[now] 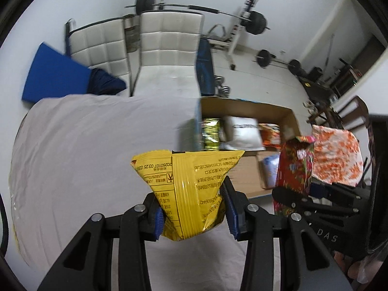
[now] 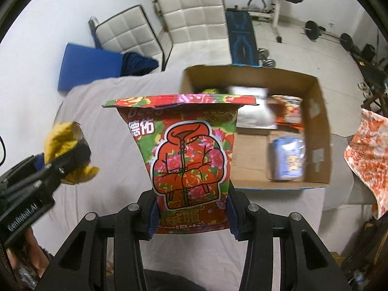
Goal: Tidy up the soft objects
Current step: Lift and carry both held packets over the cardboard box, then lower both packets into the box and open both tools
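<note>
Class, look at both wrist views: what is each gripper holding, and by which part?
Left gripper: crinkly yellow snack packet, lower end. Right gripper: red floral plastic pouch, bottom end.

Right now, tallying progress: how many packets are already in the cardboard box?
4 visible: a gold-green packet, white one and orange one along the far wall, a blue one nearer. Others may be hidden.

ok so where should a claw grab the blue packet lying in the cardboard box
Across its narrow width, around the middle, coming straight down from above. The blue packet lies flat on the cardboard box floor with bare cardboard on its left; the box wall stands close on its right.
</note>
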Tool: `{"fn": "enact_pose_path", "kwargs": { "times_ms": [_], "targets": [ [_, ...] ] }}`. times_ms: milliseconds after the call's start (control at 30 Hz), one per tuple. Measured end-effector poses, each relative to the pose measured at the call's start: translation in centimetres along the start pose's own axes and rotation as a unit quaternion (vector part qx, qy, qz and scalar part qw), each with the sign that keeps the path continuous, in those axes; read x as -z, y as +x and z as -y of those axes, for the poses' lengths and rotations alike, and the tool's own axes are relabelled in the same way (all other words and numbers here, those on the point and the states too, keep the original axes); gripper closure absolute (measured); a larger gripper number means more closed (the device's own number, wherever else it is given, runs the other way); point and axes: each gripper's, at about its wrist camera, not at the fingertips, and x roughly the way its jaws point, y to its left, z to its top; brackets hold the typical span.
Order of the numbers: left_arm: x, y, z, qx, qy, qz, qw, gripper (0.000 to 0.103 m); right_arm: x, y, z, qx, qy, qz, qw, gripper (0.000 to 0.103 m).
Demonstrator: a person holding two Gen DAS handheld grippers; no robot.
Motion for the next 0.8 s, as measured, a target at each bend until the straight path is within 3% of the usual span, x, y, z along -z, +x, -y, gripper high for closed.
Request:
{"fn": "enact_pose_path", "kwargs": {
  "times_ms": [200, 367, 600, 800],
  "targets": [
    [-1.3, 2.7, 5.0, 0.021, 0.015, -0.017, 0.9995, 0.065, -0.9, 0.1, 4.9, 0.006, 0.015, -0.006, 1.000, 0.056],
    [-2.7, 7.9, 7.3, 0.033, 0.001, -0.066, 0.9973, 0.065, -1.8, 5.1, 8.8, -0.005, 0.028, -0.042, 0.999, 0.056],
    [-3.1, 16.1, 7.5, 0.033, -0.037, -0.143, 0.9886, 0.065, -3.2, 12.6, 11.1, -0.019, 0.018, -0.085, 0.996, 0.056],
    [-3.0, 20.8, 6.3, 0.014, -0.067, -0.187, 0.9800, 0.065, -4.0, 17.9, 11.7, -0.014, 0.015, -0.124, 0.992, 0.056]
  ]
}}
